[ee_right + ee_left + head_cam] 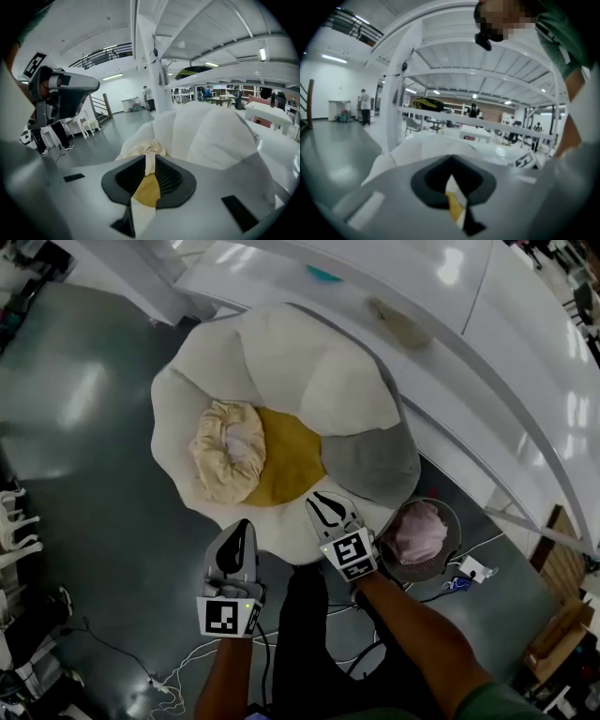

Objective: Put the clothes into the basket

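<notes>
A crumpled cream garment [228, 451] lies on a white flower-shaped cushion [281, 352] with a yellow centre [286, 460] and one grey petal [370, 465]. On the floor to the right of the cushion stands a round grey basket [422, 573] with a pink garment [417, 531] inside. My left gripper [247, 524] [451, 164] hangs over the cushion's near edge, shut, with nothing between its jaws. My right gripper [317, 498] [150, 157] is over the near edge beside the yellow centre and points at the cream garment [143, 149]. Only a narrow slit shows between its jaws, and nothing is in it.
White metal beams [450, 352] run past the cushion at the upper right. Cables [187, 676] trail on the grey floor near my feet. White chairs [14, 521] stand at the left edge and a cardboard box [562, 634] at the right. A person [364, 107] stands far off.
</notes>
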The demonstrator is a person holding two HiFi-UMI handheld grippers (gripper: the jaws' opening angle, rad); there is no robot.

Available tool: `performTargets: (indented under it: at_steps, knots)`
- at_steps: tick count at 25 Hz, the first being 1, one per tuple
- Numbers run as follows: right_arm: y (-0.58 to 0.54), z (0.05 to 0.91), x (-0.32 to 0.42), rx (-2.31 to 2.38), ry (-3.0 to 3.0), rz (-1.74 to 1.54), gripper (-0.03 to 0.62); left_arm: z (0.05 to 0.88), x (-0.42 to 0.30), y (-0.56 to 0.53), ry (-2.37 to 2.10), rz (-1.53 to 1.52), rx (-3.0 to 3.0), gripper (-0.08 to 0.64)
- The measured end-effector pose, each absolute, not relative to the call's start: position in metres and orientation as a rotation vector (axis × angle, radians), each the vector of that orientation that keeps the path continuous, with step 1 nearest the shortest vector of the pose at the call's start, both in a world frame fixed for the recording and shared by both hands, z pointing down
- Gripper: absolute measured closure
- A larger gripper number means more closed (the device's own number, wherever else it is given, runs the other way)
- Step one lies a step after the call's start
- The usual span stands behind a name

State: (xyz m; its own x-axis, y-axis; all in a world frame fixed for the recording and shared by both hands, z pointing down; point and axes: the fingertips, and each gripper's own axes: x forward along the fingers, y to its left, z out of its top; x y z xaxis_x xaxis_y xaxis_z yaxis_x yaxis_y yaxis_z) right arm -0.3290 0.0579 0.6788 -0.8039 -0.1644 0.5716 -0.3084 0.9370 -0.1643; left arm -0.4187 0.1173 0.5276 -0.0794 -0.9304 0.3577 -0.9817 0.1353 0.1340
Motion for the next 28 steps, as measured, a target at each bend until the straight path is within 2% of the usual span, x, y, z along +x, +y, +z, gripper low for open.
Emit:
performTargets:
  at_steps: [7,16,28]
  knots:
    - [0.081,0.759,-0.43,0.171,-2.448,0.355,0.467,0.562,-0.493,0.152,-2.164,0.161,1.708,0.56]
    - [0.112,0.88,-0.492,0.008,-2.374,0.292,0.333,0.618,-0.544,0.167,-2.225,0.134,1.631,0.56]
    - [0.123,0.991,-0.513,-0.095,-2.184,0.215,0.324,0.679,-0.554,0.174,-2.197,0.175,1.571,0.56]
